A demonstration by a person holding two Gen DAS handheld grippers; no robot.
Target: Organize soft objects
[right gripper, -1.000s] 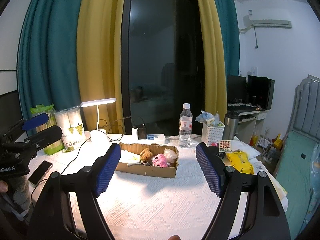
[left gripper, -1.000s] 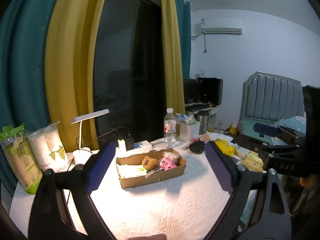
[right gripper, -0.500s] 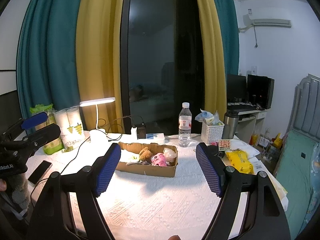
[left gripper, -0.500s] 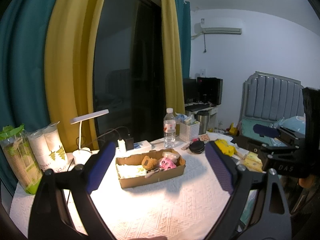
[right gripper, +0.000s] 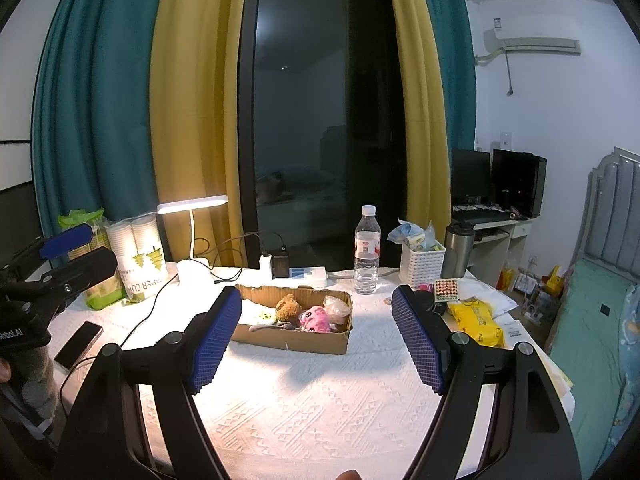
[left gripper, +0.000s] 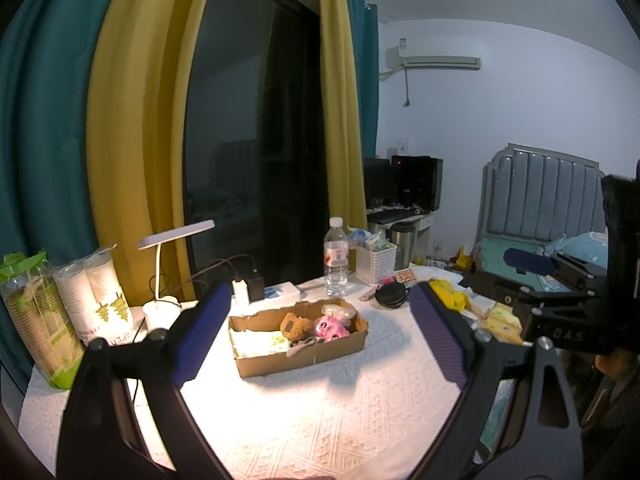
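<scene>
White-clothed table (right gripper: pixel 320 400); cup sleeve (right gripper: pixel 146 258) reads "PAPER CUP".

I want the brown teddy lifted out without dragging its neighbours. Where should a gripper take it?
Grip the brown teddy by its rounded upper body, coming from above. It sits low inside the cardboard box, whose walls block a sideways approach, and the pink toy lies close beside it.

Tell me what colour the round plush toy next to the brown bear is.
Pink, seen best in the right wrist view.
</scene>
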